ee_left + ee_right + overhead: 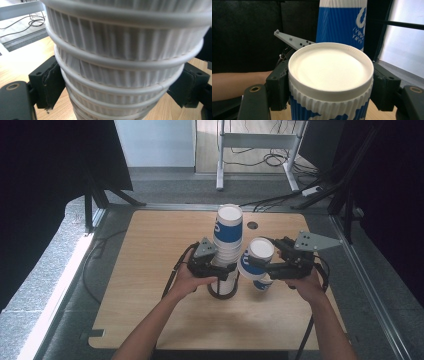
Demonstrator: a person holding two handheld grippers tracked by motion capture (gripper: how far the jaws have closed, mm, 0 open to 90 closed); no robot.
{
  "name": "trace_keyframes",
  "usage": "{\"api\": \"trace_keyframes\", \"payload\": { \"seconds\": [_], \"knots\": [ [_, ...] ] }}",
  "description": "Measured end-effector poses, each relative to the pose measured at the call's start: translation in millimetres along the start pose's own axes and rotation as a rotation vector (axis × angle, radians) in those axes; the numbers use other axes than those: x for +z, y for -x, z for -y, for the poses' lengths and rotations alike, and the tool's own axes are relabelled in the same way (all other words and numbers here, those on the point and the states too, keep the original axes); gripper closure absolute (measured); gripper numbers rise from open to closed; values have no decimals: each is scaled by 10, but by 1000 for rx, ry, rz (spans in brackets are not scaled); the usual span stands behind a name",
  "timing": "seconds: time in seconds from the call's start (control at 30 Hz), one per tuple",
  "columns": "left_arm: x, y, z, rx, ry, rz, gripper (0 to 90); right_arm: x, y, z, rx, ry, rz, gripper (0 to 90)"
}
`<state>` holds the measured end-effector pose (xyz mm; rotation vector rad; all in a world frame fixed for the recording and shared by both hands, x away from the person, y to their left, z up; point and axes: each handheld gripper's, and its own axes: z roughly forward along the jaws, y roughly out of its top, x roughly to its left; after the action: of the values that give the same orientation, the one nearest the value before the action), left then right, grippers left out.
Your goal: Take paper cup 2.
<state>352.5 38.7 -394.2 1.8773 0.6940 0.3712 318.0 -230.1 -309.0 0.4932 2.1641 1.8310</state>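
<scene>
A tall stack of upside-down blue-and-white ribbed paper cups [228, 240] stands at the middle of the wooden table [150, 270], on a dark round base [223, 293]. My left gripper [220, 270] is shut on the lower part of the stack, and its pads [48, 85] press the white ribbed rims [120, 75] from both sides. Just right of the stack, my right gripper [257, 265] is shut on a single upside-down cup [259, 254], slightly tilted and held above the table. In the right gripper view that cup [330, 72] shows its white bottom between the jaws, with the stack [342, 22] behind it.
A round cable hole [252, 226] sits in the table behind the stack. White desk legs [220, 160] and loose cables [280, 157] lie on the floor beyond the far edge. Black curtains hang at both sides. The table's front left corner has a notch [95, 334].
</scene>
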Motion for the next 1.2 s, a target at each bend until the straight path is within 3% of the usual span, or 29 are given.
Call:
{"api": "trace_keyframes", "payload": {
  "seconds": [0.47, 0.63, 0.83, 1.2],
  "knots": [
    [-7, 5, -13, 7, -13, -4, 115, 92, -66, 134, 8, -11, -26, 289],
    [-38, 27, -16, 27, -9, -7, 66, 97, -82, 161, 10, -7, -32, 289],
    [-115, -2, -3, 9, 8, -9, 60, 68, -131, 166, 5, 9, -42, 290],
    [-287, -30, 196, -10, 35, 4, 70, 82, -226, 225, -5, 5, -64, 289]
  ]
}}
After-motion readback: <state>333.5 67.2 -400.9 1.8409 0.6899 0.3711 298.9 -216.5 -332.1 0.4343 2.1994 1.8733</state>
